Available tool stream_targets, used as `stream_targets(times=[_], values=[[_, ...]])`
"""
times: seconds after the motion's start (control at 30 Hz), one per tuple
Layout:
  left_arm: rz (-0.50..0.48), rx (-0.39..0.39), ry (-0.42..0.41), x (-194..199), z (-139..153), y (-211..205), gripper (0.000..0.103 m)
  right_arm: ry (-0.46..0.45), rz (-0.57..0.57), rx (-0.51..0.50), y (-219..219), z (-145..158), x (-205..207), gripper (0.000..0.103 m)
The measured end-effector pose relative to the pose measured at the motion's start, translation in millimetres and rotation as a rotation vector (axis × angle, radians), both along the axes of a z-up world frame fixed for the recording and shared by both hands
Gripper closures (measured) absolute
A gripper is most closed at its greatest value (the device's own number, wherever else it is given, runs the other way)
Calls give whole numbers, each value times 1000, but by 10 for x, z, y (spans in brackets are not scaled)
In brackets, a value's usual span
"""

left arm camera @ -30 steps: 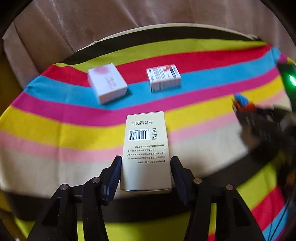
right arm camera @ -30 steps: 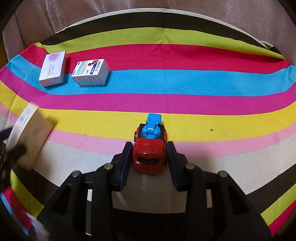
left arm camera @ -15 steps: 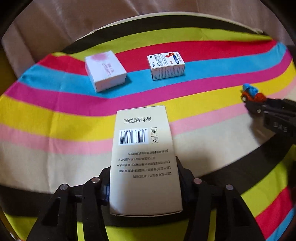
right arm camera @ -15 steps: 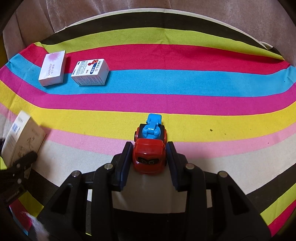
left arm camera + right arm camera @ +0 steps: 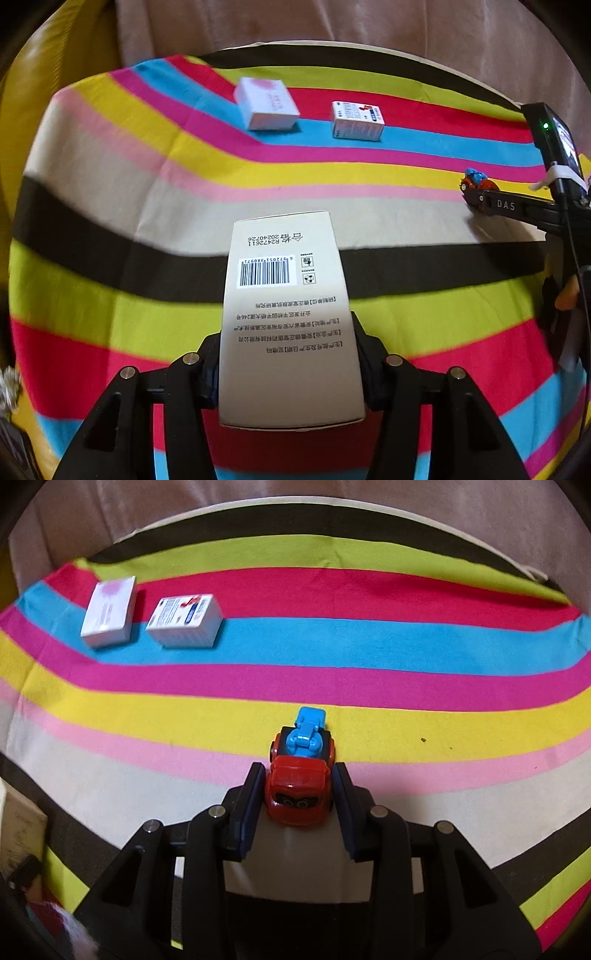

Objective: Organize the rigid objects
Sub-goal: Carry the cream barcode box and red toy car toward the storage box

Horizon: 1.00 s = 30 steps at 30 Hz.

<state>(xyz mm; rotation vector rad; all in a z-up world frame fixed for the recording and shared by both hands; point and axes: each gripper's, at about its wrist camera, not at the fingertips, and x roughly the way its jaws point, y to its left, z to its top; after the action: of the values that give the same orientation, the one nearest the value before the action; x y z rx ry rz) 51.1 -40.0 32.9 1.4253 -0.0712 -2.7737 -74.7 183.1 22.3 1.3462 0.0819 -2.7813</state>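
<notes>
2 grippers are loaded over the striped cloth (image 5: 369,650), and I rank the risks by size. Biggest thing first: my left gripper (image 5: 286,369) clamps the tall beige carton (image 5: 284,317) low on its long sides, fingers at a middling width, with most of the carton sticking out ahead over the cloth. I judge that overhang lets it pivot or slide out if I swing fast, and the picture is blurred at its edges. Next, the pink-topped box (image 5: 109,613) and the white printed box (image 5: 184,622) sit just beside each other on the blue stripe; setting the carton down carelessly there could knock either askew. Smallest: my right gripper (image 5: 299,794) pinches the red toy car (image 5: 299,786) at a narrow width, the pads on its rounded flanks, the car apparently on the cloth. Smooth curved plastic and wheels mean it could squirt forward and roll.
</notes>
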Motion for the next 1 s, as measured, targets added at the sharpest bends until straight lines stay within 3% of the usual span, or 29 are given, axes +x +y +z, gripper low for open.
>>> stream_targets(times=[0.17,0.5,0.73,1.0], values=[[21,16,4,208,-27,-180,49,-35,1,-59,-128,44,331,62],[5,44,43,592,85,-182,49,-17,109,-121,-470,423,1456,62],[-94,73,69,862,221,144,49,-17,101,-153,-227,648,2126,62],[-204,52,80,1102,270,549,49,-18,64,-155,74,699,2588,62]])
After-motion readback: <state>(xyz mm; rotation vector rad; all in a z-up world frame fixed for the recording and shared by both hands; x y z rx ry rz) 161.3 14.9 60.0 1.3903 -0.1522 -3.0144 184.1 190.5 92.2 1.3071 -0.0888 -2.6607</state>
